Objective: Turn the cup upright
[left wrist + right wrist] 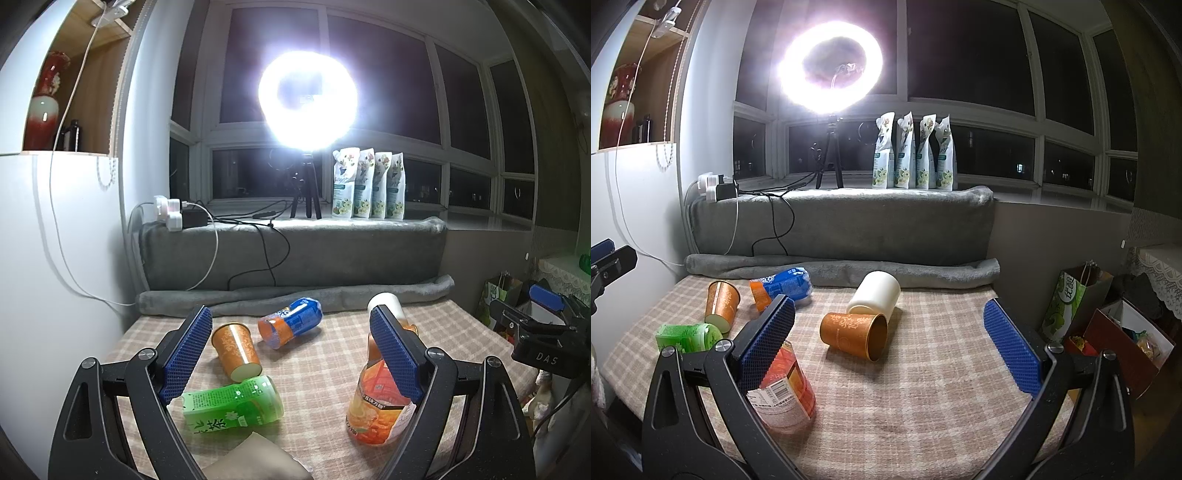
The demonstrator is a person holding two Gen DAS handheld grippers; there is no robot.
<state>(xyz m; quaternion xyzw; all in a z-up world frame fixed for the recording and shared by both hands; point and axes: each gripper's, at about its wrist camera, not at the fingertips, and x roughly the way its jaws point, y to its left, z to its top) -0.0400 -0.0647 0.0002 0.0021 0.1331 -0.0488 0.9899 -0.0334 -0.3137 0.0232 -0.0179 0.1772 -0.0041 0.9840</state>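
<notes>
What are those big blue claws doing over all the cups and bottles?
A person holds two grippers over the checked table, and both are open and empty. The right gripper points at an orange cup lying on its side, mouth toward the camera, beside a white cup that is also tipped over. The left gripper hovers near another orange cup standing upside down. Nothing has been flipped upright yet.

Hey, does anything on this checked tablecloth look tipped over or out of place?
Yes. One orange paper cup lies on its side, mouth toward the camera, against a toppled white cup. A green tea bottle and a blue-orange bottle also lie flat. No spills visible.
</notes>
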